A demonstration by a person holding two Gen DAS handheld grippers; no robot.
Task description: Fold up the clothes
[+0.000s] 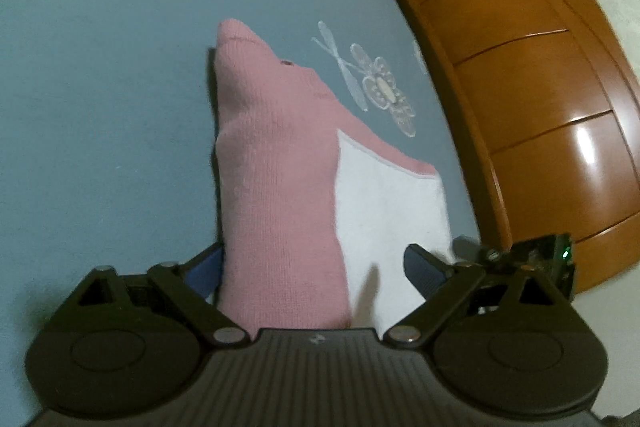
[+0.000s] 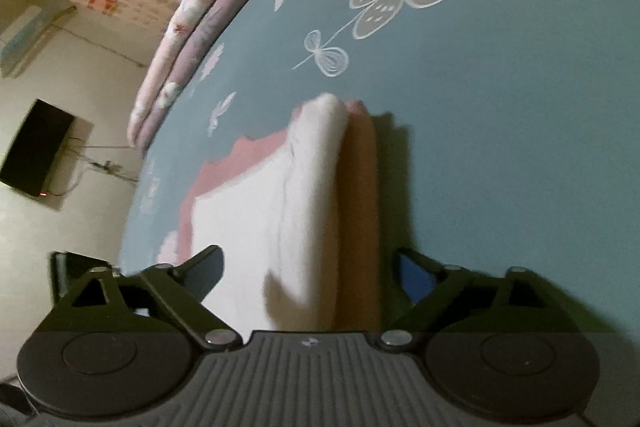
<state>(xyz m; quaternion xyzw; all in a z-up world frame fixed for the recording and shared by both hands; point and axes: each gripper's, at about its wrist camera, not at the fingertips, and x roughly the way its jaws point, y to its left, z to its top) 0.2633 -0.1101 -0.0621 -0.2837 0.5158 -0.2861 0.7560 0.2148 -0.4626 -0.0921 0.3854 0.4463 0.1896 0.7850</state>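
Pink-and-white knitted garment lies partly folded on a blue bedspread embroidered with white flowers, beside a wooden bed frame. The left gripper and right gripper each straddle a raised fold of the cloth, jaws spread apart, fabric between them unclamped.

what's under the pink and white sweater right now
The pink and white sweater lies on a blue bedsheet with white flower embroidery. Directly beneath the garment, nothing can be seen: the fabric covers it. Both grippers, left gripper and right gripper, straddle it.
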